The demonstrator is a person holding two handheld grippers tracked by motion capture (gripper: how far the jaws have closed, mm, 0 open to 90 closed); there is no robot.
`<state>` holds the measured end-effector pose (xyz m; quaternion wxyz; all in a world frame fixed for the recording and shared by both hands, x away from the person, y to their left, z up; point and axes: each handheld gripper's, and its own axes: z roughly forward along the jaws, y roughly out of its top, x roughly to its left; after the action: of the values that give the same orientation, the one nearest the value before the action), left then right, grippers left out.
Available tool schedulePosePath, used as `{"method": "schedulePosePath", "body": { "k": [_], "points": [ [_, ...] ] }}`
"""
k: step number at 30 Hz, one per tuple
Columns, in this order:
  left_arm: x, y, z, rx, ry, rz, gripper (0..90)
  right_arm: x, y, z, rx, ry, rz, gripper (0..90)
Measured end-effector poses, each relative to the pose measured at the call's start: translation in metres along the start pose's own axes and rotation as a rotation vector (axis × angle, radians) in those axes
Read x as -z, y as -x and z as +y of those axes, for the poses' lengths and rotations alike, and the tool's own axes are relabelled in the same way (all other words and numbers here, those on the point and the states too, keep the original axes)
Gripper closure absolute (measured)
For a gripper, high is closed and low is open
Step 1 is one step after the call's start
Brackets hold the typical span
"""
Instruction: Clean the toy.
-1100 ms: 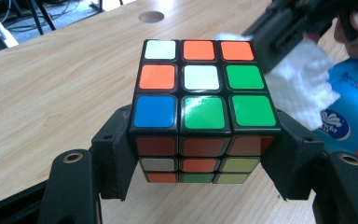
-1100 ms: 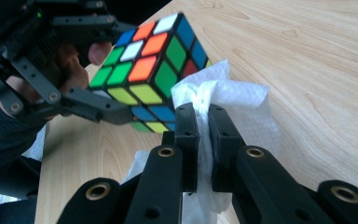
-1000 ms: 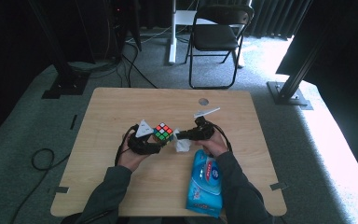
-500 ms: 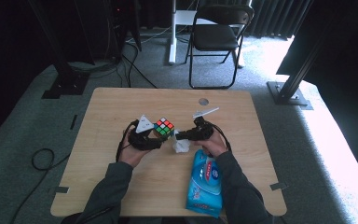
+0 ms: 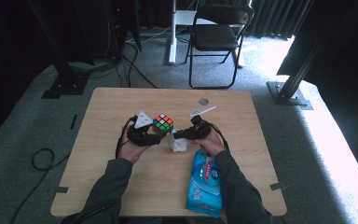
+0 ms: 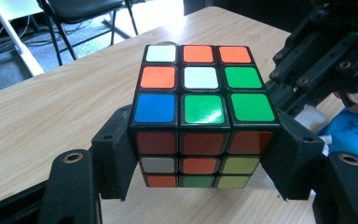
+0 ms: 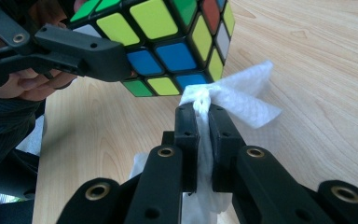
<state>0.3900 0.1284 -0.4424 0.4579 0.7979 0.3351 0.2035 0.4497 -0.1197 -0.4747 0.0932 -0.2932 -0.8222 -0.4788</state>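
A scrambled puzzle cube is clamped between the two black jaws of the left gripper, one pad pressed against each side of it, and it is held raised off the wooden table. In the left gripper view its upper face is seen with white, orange, green and blue squares, while the shaded face turned toward the gripper carries red, orange, white and yellowish ones. A white wipe is pinched in the right gripper, whose jaws are drawn nearly together on the bunched tissue; the free end is fanned out beyond the jaw tips and the remainder is trailed down between them. In the right gripper view the wipe's bunched tip is brought just beneath the cube's lower corner, very near or touching it; which of the two cannot be told. In the high view the two grippers are held tip to tip near the middle of the table, with the cube between them on the left gripper's side and the wipe hanging under the right gripper's tips. A blue pack of wipes is laid flat on the table just behind the right gripper, beneath that forearm. Beyond both grippers, past the table's far edge, a black folding chair is stood on the grey floor.
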Motion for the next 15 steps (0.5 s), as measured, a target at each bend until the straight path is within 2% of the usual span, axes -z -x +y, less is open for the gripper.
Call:
{"method": "schedulePosePath", "body": {
  "k": [10,15],
  "points": [
    [-0.002,-0.001,0.001,0.008,-0.001,0.009,34.5,-0.007,0.003,0.001,-0.016,-0.023,-0.021,84.3],
    [-0.001,-0.001,0.003,0.014,0.014,-0.005,34.5,-0.011,0.000,0.004,-0.003,-0.024,-0.027,84.3]
  ]
}}
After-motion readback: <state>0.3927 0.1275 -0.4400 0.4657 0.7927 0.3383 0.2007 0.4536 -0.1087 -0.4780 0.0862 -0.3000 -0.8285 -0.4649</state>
